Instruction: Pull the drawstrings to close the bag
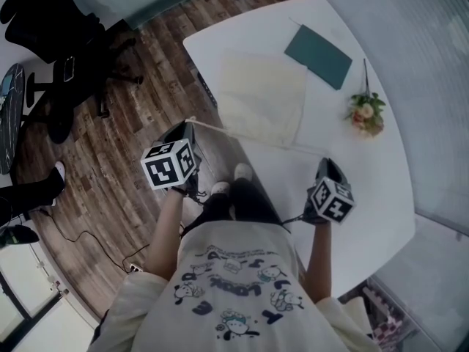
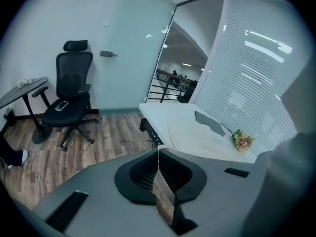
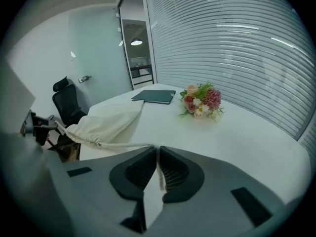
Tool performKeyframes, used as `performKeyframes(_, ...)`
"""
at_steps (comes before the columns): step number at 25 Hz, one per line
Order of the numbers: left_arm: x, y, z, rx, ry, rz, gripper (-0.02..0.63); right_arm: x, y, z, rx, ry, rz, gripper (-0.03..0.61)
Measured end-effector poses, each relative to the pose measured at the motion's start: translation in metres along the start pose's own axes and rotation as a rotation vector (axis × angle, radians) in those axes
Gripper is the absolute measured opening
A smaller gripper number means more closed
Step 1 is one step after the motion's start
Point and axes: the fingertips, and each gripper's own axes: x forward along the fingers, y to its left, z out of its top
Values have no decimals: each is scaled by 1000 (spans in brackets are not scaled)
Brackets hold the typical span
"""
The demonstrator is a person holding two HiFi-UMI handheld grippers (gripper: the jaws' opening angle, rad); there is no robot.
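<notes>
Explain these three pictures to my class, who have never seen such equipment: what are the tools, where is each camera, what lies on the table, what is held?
A person holds a two-jaw tool in each hand: the left gripper and the right gripper. One picture comes from a head camera looking down; the others ride on the grippers. On the white table lie a cream bag, a dark notebook and flowers. Each gripper is shut on a drawstring of the bag.

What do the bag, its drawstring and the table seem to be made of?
The bag looks like cotton or canvas: matte cream, soft folds, gathered mouth. The drawstring seems a twisted cream cord. The table has a smooth white top with faint sheen, perhaps laminate.
</notes>
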Motion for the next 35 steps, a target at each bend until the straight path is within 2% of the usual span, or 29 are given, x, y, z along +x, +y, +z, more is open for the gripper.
performKeyframes(2, -5, -5, 6, 2, -16, -18, 49, 0, 10, -7, -46, 26, 37, 42)
performKeyframes(4, -6, -11, 9, 14, -25, -28, 49, -2, 17, -11, -98, 43, 49, 228)
performKeyframes(6, -6, -15, 10, 27, -27, -36, 48, -6, 22, -10, -181, 35, 33, 233)
performKeyframes(8, -8, -18, 10, 34, -28, -44, 49, -11, 37, -1, -314, -6, 50, 233)
performKeyframes(11, -11, -22, 9, 48, -25, -48, 49, -14, 84, 8, -551, -47, 214, 233)
performKeyframes(13, -12, -24, 7, 51, -22, -47, 49, -6, 106, 3, -678, -20, 307, 235)
performKeyframes(15, -13, -24, 4, 54, -18, -44, 49, 6, 118, -5, -802, 31, 360, 235)
performKeyframes(18, -15, -23, 2, 59, -15, -39, 49, 20, 124, -23, -991, 143, 405, 230)
performKeyframes(20, -17, -21, 1, 60, -14, -34, 49, 25, 124, -31, -1064, 189, 417, 179)
performKeyframes(22, -18, -19, 0, 67, -15, -32, 49, 27, 122, -30, -1068, 187, 406, 78)
performKeyframes(24, -19, -19, -2, 77, -18, -32, 49, 28, 117, -29, -1052, 194, 386, 39)
performKeyframes(28, -19, -16, -9, 84, -10, -32, 49, 30, 115, -34, -1008, 237, 374, 21)
performKeyframes(35, -12, -12, -33, 92, 59, -28, 49, 27, 112, -23, -890, 197, 314, 15)
